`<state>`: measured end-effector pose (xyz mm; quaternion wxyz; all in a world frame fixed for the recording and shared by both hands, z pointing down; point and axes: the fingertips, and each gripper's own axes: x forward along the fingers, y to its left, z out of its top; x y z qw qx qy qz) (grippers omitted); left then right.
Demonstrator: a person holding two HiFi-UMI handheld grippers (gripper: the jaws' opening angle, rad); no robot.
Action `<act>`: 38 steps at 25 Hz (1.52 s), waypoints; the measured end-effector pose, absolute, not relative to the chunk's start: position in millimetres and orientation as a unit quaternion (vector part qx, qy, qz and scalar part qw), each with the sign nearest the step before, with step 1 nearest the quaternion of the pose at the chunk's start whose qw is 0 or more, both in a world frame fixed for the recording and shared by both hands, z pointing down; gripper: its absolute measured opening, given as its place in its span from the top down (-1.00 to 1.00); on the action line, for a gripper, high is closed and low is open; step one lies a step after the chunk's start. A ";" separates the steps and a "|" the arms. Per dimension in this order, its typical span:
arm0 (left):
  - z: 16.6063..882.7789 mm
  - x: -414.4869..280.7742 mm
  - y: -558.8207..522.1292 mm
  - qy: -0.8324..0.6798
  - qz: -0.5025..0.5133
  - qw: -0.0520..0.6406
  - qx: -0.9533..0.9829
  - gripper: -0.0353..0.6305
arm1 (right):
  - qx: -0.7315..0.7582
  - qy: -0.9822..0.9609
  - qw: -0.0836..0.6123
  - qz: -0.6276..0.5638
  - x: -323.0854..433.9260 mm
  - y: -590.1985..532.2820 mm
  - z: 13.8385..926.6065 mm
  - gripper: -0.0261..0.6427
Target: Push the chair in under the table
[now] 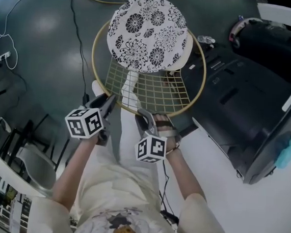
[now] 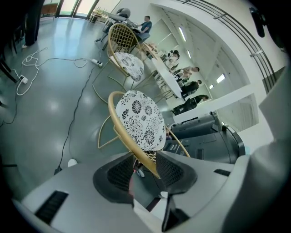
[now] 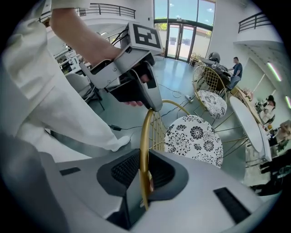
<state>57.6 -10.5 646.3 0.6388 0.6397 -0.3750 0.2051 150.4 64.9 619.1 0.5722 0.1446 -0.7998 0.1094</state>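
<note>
Head view looks steeply down on a gold wire chair with a round floral cushion. It stands on the grey floor straight ahead of the person, its back turned toward them. A white table lies at the near right. A bulky black machine is farther off on that side, just beside the chair. The chair is out in the open, left of the table's edge and not under it.

Both tongs sit side by side on the near arc of the chair's rim. The left gripper is clamped on it, and in the left gripper view the gold tube crosses the pads at a slant. The right gripper is clamped on the rim too. In the right gripper view the tube stands upright, squeezed between the two pads.
</note>
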 end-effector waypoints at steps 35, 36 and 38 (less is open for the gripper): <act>659.1 61.2 -1.9 -0.282 0.231 0.618 0.696 0.40 | 0.351 -0.700 0.612 0.111 161.2 67.6 641.1 0.63; 657.0 63.3 2.4 -0.281 0.231 0.617 0.698 0.40 | 0.358 -0.698 0.611 0.107 164.3 70.8 640.1 0.62; 648.4 68.5 13.6 -0.275 0.229 0.612 0.705 0.40 | 0.381 -0.691 0.607 0.095 171.4 78.8 635.0 0.61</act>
